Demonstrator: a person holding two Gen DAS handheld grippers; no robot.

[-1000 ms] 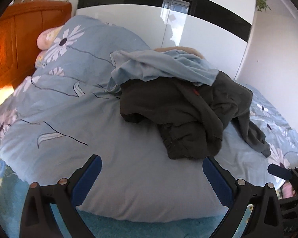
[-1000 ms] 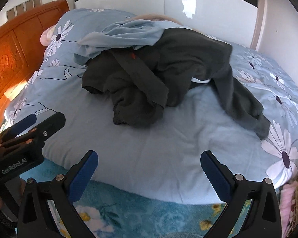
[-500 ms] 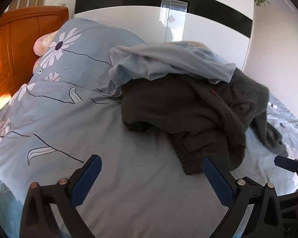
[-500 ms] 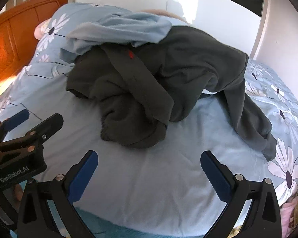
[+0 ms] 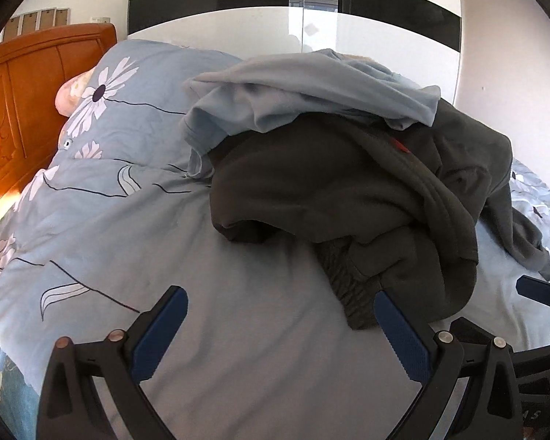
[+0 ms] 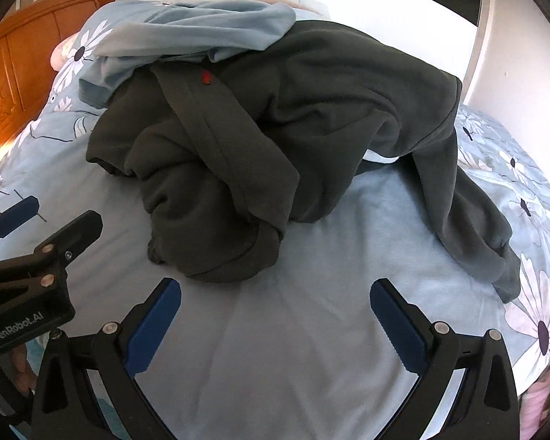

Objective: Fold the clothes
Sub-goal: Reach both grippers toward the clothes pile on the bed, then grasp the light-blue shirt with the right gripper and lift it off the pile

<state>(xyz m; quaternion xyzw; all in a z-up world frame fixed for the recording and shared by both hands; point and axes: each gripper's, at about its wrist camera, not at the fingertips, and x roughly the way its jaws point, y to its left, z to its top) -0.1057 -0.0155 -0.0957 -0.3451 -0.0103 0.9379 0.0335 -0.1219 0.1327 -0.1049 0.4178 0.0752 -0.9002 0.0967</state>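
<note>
A crumpled dark grey garment (image 5: 348,190) (image 6: 275,128) lies in a heap on the light blue bed cover (image 5: 238,330) (image 6: 293,330). A light blue garment (image 5: 293,88) (image 6: 201,33) lies on top of its far side. My left gripper (image 5: 280,326) is open and empty over the bare cover, its right finger close to the grey hem. My right gripper (image 6: 275,315) is open and empty just in front of the heap. The left gripper also shows at the left of the right wrist view (image 6: 44,220).
An orange wooden headboard (image 5: 25,110) stands at the left with a pink pillow (image 5: 68,95) beside it. A white and black wardrobe (image 5: 311,36) stands behind the bed. A grey sleeve (image 6: 476,227) trails to the right over the flowered cover.
Both grippers have moved forward toward the heap of clothes, which now looks larger and closer. Both stay open.
</note>
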